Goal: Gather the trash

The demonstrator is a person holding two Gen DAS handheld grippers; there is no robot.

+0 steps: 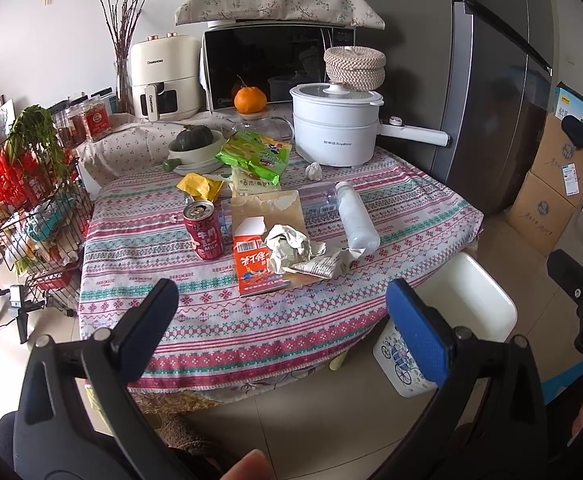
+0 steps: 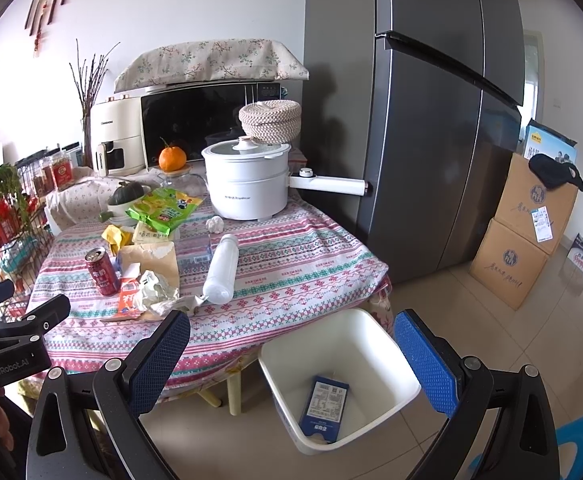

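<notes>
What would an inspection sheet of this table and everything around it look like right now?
Surface: patterned tablecloth, crowded.
Job's things: red can upright; white bottle lying; crumpled paper on orange carton; green snack bag; white bin on floor holding a blue box.
Clutter: white cooker, orange, microwave.
Grippers: left gripper and right gripper open, empty.
Cables: nothing seen.
Surroundings: fridge, cardboard boxes, wire rack.

bottle (image 1: 357,220) right of can (image 1: 203,230), carton (image 2: 324,408) in bin (image 2: 371,332)
</notes>
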